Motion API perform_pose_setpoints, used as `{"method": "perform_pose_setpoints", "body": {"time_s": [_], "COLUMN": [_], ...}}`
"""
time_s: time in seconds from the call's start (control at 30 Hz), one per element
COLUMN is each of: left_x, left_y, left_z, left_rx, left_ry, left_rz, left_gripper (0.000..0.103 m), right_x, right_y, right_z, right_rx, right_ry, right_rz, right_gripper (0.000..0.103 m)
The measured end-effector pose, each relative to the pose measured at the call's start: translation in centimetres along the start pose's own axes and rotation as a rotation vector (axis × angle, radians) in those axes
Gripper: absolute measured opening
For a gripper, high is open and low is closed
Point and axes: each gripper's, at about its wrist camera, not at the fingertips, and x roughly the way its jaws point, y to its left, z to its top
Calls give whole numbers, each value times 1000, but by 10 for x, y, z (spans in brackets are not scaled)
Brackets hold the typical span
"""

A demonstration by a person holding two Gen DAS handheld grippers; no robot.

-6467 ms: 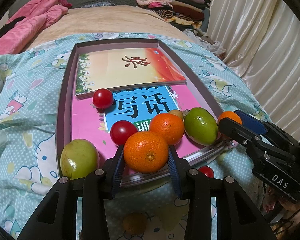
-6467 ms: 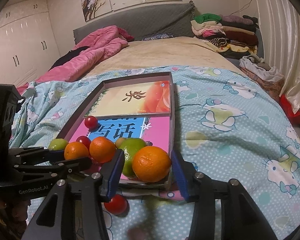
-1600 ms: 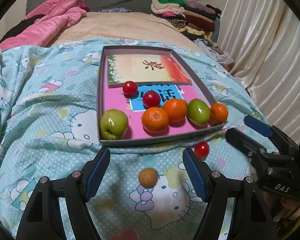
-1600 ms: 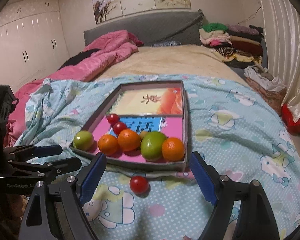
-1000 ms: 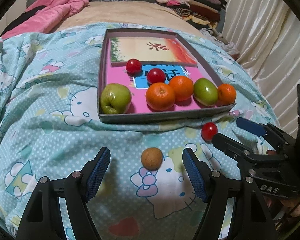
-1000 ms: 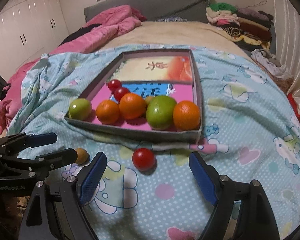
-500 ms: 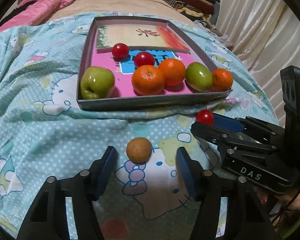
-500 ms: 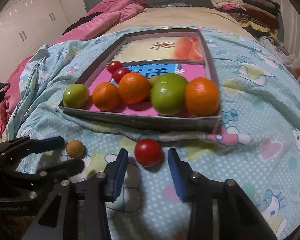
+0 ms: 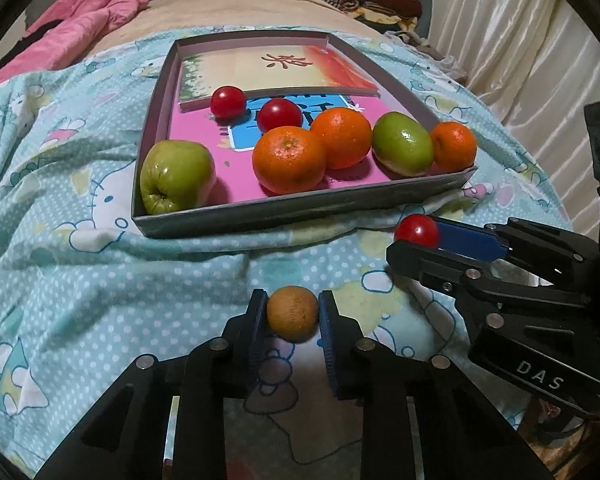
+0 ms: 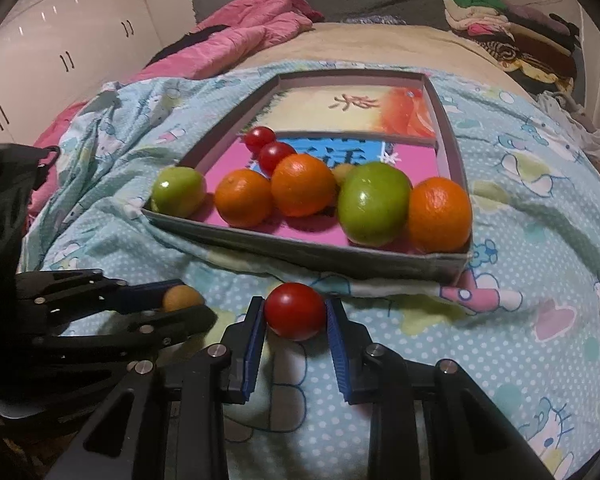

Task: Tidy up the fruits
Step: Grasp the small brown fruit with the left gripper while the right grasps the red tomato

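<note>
Near the tray [image 9: 300,216], on the bed, the left gripper [image 9: 293,316] clenches a small brown fruit [image 9: 293,314]; the right gripper's [image 10: 295,316] jaws are closing on a soft, thin-skinned cherry tomato [image 10: 295,311]: hold its middle gently.

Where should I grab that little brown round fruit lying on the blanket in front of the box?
Take the brown fruit across its widest middle, coming down from the near side, away from the box. It is a small ball on soft bedding, so opposite sides suit best. The left gripper is shut on it just so.
</note>
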Motion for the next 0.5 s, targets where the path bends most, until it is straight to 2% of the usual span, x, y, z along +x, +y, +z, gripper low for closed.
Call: {"method": "perform_pose_setpoints", "body": {"time_s": [0.1, 0.27, 0.5], "left_x": [-11, -36, -46], "left_y": [3, 6, 10], "left_z": [2, 6, 9], "left_rx": [-22, -23, -31], "left_ry": [-27, -107, -128], "left_rz": [-57, -58, -61], "left_gripper": [26, 26, 26], "right_x": [-5, -18, -31], "right_y": [1, 3, 5], "right_z": [1, 5, 10], "right_rx": [-3, -10, -17], "right_ry": [-19, -80, -137], "right_rz": [14, 43, 66], "right_gripper": [31, 31, 31]}}
